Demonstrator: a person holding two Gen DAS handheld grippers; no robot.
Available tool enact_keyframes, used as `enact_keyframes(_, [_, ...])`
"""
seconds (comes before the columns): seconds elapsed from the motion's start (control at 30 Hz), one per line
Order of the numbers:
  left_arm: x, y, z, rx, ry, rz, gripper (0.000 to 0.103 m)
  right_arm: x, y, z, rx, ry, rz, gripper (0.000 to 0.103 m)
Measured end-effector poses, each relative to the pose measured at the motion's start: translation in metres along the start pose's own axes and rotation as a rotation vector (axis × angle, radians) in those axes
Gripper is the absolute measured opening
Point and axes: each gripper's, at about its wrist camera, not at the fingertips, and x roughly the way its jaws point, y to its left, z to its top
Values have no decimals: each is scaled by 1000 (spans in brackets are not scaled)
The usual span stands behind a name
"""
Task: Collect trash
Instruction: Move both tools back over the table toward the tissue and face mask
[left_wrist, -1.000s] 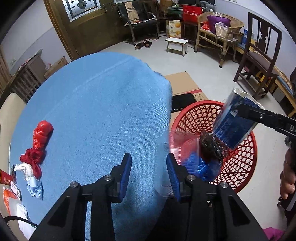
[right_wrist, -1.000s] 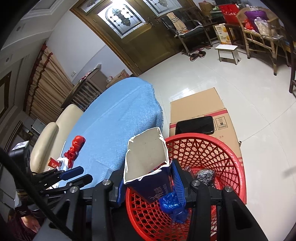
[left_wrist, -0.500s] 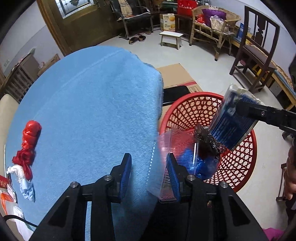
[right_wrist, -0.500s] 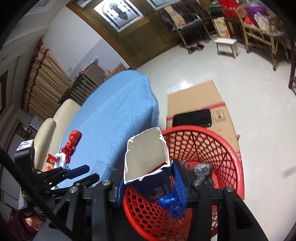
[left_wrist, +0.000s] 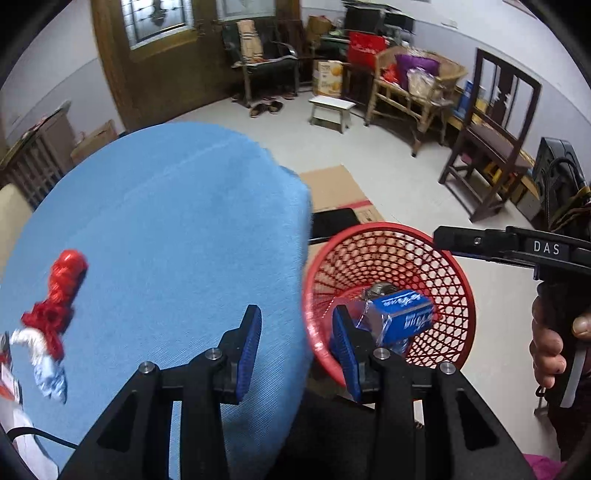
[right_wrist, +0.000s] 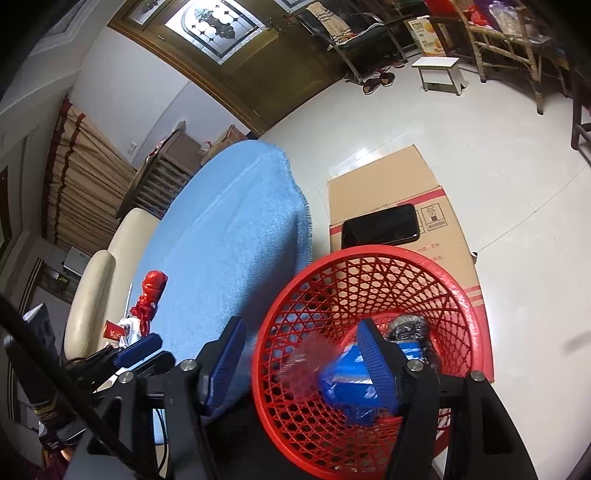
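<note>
A red mesh basket (left_wrist: 458, 280) (right_wrist: 458, 295) stands on the floor beside the blue-clothed round table (left_wrist: 166, 229) (right_wrist: 236, 229). A blue carton (left_wrist: 402, 319) (right_wrist: 347, 380), a clear plastic wrapper (right_wrist: 306, 365) and a dark crumpled wrapper (right_wrist: 408, 326) lie inside it. My left gripper (left_wrist: 295, 341) is open and empty over the table edge. My right gripper (right_wrist: 301, 363) is open and empty above the basket; it also shows in the left wrist view (left_wrist: 443, 236). A red knotted bag (left_wrist: 61, 291) (right_wrist: 151, 291) and white-blue wrappers (left_wrist: 40, 354) lie on the table's left.
A flattened cardboard box (right_wrist: 399, 206) with a black tray (right_wrist: 380, 223) lies on the floor behind the basket. Chairs (left_wrist: 487, 147), a small stool (left_wrist: 330, 110) and a wicker seat (left_wrist: 413, 88) stand at the far side of the room. A cream sofa (right_wrist: 92, 280) borders the table.
My right gripper opened and the blue carton dropped into the basket. The clear plastic wrapper left my left gripper and now lies in the basket too.
</note>
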Motion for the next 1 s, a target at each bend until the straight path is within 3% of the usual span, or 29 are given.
enact_keyframes(0.27, [-48, 74, -38, -194, -69, 127, 42, 11, 49, 4, -90, 15, 29, 66])
enact_keyframes(0.6, [-95, 187, -113, -475, -113, 280, 46, 50, 158, -11, -310, 90, 66, 66])
enact_keyframes(0.8, [-102, 241, -150, -624, -123, 315, 46, 84, 218, -21, -416, 140, 83, 66])
enact_keyframes(1.0, [-102, 266, -167, -669, -130, 332, 46, 128, 275, -31, -491, 212, 121, 66])
